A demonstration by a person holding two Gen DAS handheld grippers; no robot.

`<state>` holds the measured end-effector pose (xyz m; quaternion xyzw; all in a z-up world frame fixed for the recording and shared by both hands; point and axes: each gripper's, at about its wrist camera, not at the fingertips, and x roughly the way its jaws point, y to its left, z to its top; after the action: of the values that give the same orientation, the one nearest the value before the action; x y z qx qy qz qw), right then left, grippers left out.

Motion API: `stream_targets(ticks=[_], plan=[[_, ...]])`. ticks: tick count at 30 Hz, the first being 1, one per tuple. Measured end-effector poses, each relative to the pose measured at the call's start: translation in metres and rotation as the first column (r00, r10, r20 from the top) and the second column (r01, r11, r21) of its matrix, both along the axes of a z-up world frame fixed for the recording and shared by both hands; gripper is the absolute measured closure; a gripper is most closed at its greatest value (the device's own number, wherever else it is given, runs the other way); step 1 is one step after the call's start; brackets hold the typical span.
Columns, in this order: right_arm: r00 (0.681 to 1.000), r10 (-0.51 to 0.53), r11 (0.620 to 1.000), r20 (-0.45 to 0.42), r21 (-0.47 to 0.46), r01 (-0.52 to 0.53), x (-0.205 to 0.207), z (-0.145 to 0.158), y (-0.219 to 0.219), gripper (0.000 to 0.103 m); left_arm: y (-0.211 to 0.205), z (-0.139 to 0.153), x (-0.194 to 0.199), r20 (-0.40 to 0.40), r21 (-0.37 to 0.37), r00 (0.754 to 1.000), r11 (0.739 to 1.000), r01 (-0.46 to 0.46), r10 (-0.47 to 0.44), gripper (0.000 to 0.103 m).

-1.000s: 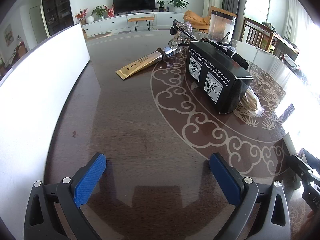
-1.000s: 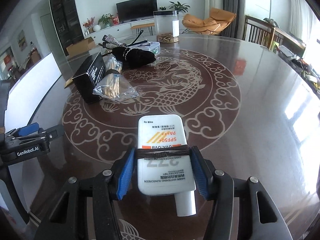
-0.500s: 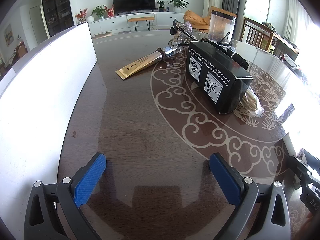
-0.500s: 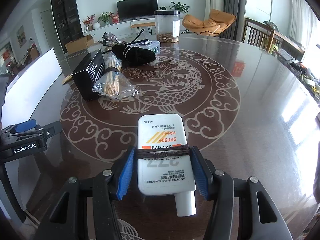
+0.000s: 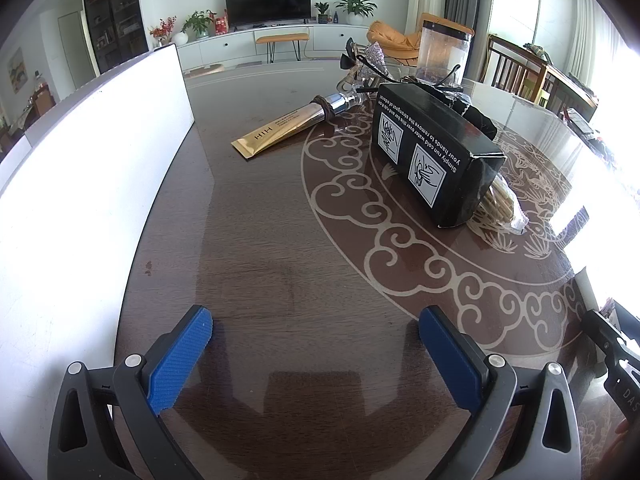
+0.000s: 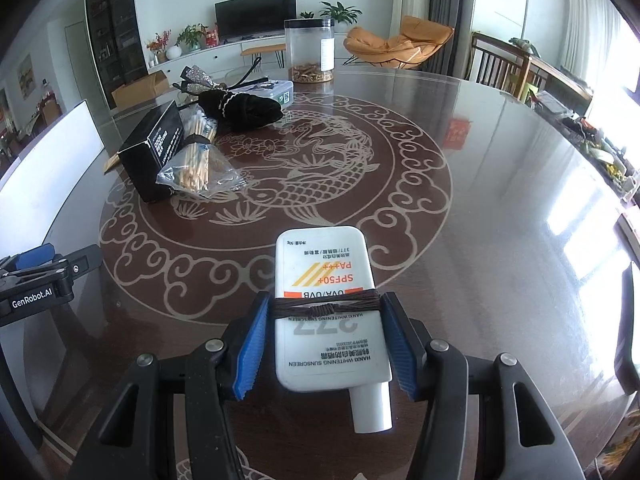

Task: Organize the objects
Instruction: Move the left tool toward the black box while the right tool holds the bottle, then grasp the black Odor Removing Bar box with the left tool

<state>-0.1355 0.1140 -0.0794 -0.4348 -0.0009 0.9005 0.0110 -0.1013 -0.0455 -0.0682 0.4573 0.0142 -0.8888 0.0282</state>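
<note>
Here the right gripper (image 6: 326, 344) clamps the white sunscreen bottle (image 6: 330, 312) at lower centre, above the table (image 6: 500, 200); the carrying step seems in hand, and next it needs a spot, perhaps the white bin (image 5: 80, 184) at left. The left gripper (image 5: 316, 344) gapes wide, empty. Against the earlier frames, that bin's wall reaches further into the left wrist view

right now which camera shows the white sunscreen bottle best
The right wrist view: the white sunscreen bottle, wrapped with a brown cord, fills the foreground between the right gripper jaws, its label readable. The left wrist view does not show the bottle.
</note>
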Motion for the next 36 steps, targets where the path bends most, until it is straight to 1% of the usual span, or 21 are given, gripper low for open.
stream_targets(ticks=[7, 11, 13, 14, 15, 16, 17, 18, 19, 20, 21, 22, 23, 24, 25, 26, 27, 29, 31, 33, 36], plan=[[1.000, 0.000, 1.000, 0.000, 0.001, 0.000, 0.000, 0.000, 0.001, 0.047, 0.000, 0.000, 0.000, 0.000, 0.000, 1.000, 1.000, 0.000, 0.000, 0.000], [1.000, 0.006, 1.000, 0.002, 0.001, -0.006, 0.000, 0.000, 0.000, 0.044, 0.000, 0.000, 0.000, 0.000, 0.000, 1.000, 1.000, 0.000, 0.000, 0.000], [1.000, 0.010, 1.000, 0.004, 0.002, -0.010, -0.001, 0.000, -0.001, 0.040, -0.001, 0.001, -0.003, 0.031, 0.002, 1.000, 1.000, 0.005, -0.005, 0.000], [1.000, 0.013, 1.000, 0.006, 0.001, -0.013, 0.000, -0.001, -0.001, 0.039, -0.004, 0.003, -0.004, 0.058, 0.010, 0.997, 0.999, -0.045, 0.045, 0.000], [1.000, 0.014, 1.000, 0.005, 0.001, -0.014, 0.000, -0.001, -0.001, 0.039, -0.008, 0.007, -0.002, 0.050, 0.035, 0.995, 0.996, -0.085, 0.084, 0.000], [1.000, 0.014, 1.000, 0.005, 0.000, -0.014, 0.000, -0.001, -0.001, 0.038, -0.011, 0.015, 0.002, 0.013, 0.087, 0.994, 0.990, -0.108, 0.107, 0.000], [1.000, 0.016, 1.000, 0.006, 0.000, -0.016, 0.001, -0.001, -0.001, 0.038, -0.011, 0.026, 0.003, -0.039, 0.150, 0.993, 0.983, -0.102, 0.109, 0.000], [1.000, 0.016, 1.000, 0.006, 0.001, -0.016, 0.001, -0.001, -0.002, 0.038, -0.009, 0.034, -0.001, -0.065, 0.185, 0.993, 0.979, -0.083, 0.097, 0.000], [1.000, 0.017, 1.000, 0.006, 0.001, -0.017, 0.001, -0.001, -0.002, 0.037, -0.003, 0.043, -0.009, -0.076, 0.207, 0.994, 0.977, -0.056, 0.073, 0.000], [1.000, 0.020, 1.000, 0.007, 0.001, -0.020, 0.001, -0.001, -0.002, 0.036, 0.006, 0.052, -0.021, -0.079, 0.215, 0.996, 0.976, -0.024, 0.042, 0.000], [1.000, 0.022, 1.000, 0.008, 0.001, -0.022, 0.000, -0.001, -0.003, 0.036, 0.013, 0.059, -0.029, -0.087, 0.212, 0.996, 0.977, -0.003, 0.022, 0.000], [1.000, 0.022, 1.000, 0.008, 0.001, -0.022, 0.001, -0.001, -0.003, 0.036, 0.025, 0.070, -0.042, -0.113, 0.202, 0.994, 0.979, 0.033, -0.010, 0.000], [1.000, 0.023, 1.000, 0.008, 0.000, -0.023, 0.001, -0.001, -0.003, 0.036, 0.034, 0.075, -0.049, -0.129, 0.189, 0.991, 0.980, 0.059, -0.034, 0.000], [1.000, 0.023, 1.000, 0.008, 0.000, -0.023, 0.001, -0.001, -0.003, 0.036, 0.044, 0.079, -0.063, -0.134, 0.164, 0.989, 0.983, 0.086, -0.064, 0.000], [1.000, 0.023, 1.000, 0.008, 0.000, -0.023, 0.001, -0.001, -0.004, 0.036, 0.053, 0.079, -0.072, -0.126, 0.147, 0.989, 0.985, 0.091, -0.073, 0.000], [1.000, 0.023, 1.000, 0.008, 0.000, -0.023, 0.001, -0.001, -0.004, 0.036, 0.059, 0.074, -0.085, -0.100, 0.123, 0.992, 0.989, 0.086, -0.074, 0.000], [1.000, 0.024, 1.000, 0.009, 0.000, -0.024, 0.001, -0.001, -0.004, 0.035, 0.061, 0.070, -0.093, -0.076, 0.115, 0.995, 0.990, 0.077, -0.069, 0.000], [1.000, 0.026, 1.000, 0.009, 0.000, -0.026, 0.001, -0.001, -0.004, 0.035, 0.056, 0.053, -0.112, -0.006, 0.112, 0.999, 0.993, 0.042, -0.042, 0.000], [1.000, 0.027, 1.000, 0.009, -0.001, -0.027, 0.001, -0.001, -0.004, 0.035, 0.041, 0.042, -0.118, 0.040, 0.094, 0.999, 0.996, -0.005, 0.001, 0.000], [1.000, 0.027, 1.000, 0.009, 0.000, -0.027, 0.001, -0.001, -0.004, 0.035, 0.023, 0.041, -0.110, 0.036, 0.108, 0.999, 0.993, -0.042, 0.039, 0.000], [0.999, 0.032, 0.999, 0.011, 0.002, -0.032, 0.001, -0.001, -0.005, 0.033, 0.002, 0.052, -0.097, 0.004, 0.095, 0.994, 0.990, -0.107, 0.107, 0.000]])
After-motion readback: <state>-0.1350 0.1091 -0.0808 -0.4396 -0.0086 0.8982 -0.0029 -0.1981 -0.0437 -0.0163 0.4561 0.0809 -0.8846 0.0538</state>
